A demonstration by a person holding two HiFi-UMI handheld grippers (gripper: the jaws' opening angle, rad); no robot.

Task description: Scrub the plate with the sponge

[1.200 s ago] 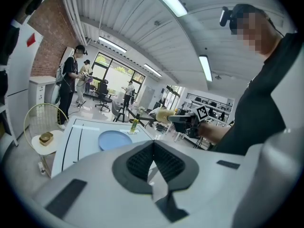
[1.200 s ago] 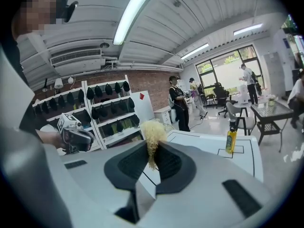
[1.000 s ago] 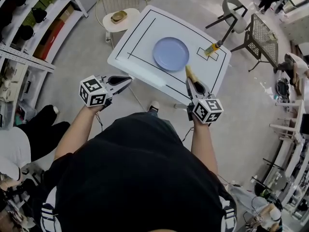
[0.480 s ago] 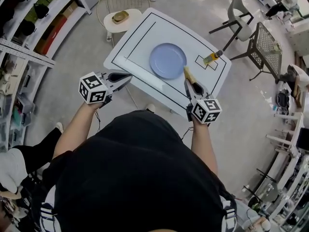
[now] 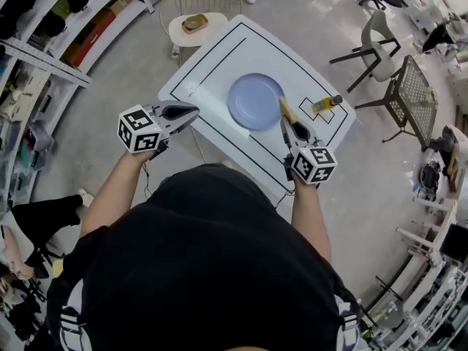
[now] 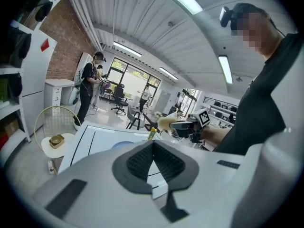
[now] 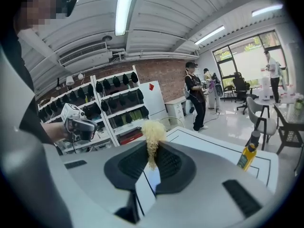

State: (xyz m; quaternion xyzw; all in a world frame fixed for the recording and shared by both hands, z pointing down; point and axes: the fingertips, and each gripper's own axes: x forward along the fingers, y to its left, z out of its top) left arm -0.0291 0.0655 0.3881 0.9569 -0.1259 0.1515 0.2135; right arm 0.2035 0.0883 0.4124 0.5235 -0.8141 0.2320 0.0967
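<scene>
A pale blue plate (image 5: 254, 101) lies in the middle of the white table (image 5: 212, 68). My right gripper (image 5: 286, 123) is shut on a yellow sponge (image 5: 286, 109), which hangs beside the plate's right rim. In the right gripper view the sponge (image 7: 153, 134) sticks up from between the closed jaws, with a strip of the plate (image 7: 153, 176) showing below it. My left gripper (image 5: 193, 110) is shut on nothing, in the air at the table's near left edge. In the left gripper view its jaws (image 6: 153, 144) meet, with the plate (image 6: 121, 144) beyond.
A yellow bottle (image 5: 325, 104) stands in a marked box on the table, right of the plate. A round stool with a small bowl (image 5: 194, 24) stands past the far corner. Shelving (image 5: 66, 28) lines the left; chairs (image 5: 395, 64) stand right. People stand farther back (image 7: 195, 96).
The table and plate have drawn nearer to both grippers. The sponge now hangs beside the plate's right rim. Both grippers stay shut.
</scene>
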